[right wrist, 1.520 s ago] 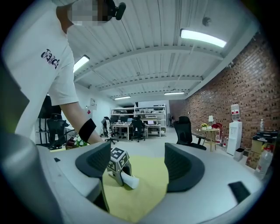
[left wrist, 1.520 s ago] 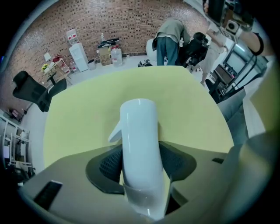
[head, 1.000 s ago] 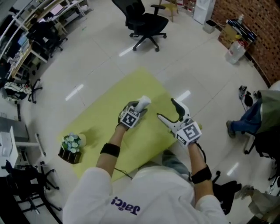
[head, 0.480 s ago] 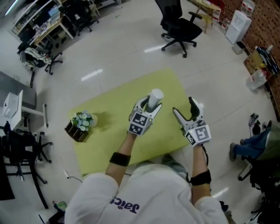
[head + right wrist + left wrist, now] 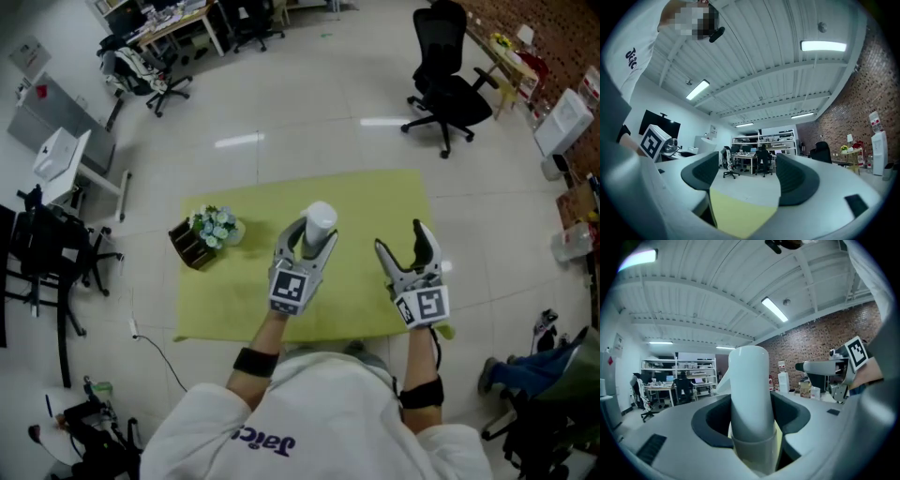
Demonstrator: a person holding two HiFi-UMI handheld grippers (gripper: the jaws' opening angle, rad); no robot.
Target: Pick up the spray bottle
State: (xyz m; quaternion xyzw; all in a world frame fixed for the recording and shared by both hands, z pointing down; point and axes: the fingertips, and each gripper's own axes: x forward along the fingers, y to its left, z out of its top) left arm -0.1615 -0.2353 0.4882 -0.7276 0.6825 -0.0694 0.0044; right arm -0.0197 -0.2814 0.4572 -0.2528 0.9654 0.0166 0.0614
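My left gripper [image 5: 310, 246] is clamped tight on the spray bottle [image 5: 320, 217], its two dark pads pressed against either side of the white body. In the left gripper view the bottle [image 5: 750, 394] fills the gap between the jaws of that gripper [image 5: 750, 420] and runs out along them, away from me, with the brick wall and ceiling lights behind it. From the head view I hold it over the yellow mat [image 5: 375, 202], near the middle of the mat's near half. My right gripper [image 5: 401, 246] hangs just beside it to the right, jaws spread wide with nothing between them; the right gripper view shows only mat and floor in the gap of that gripper [image 5: 745, 176]. A small potted plant [image 5: 208, 232] sits at the mat's left edge, well apart from both grippers, and a black office chair [image 5: 452, 89] stands on the floor beyond the mat.
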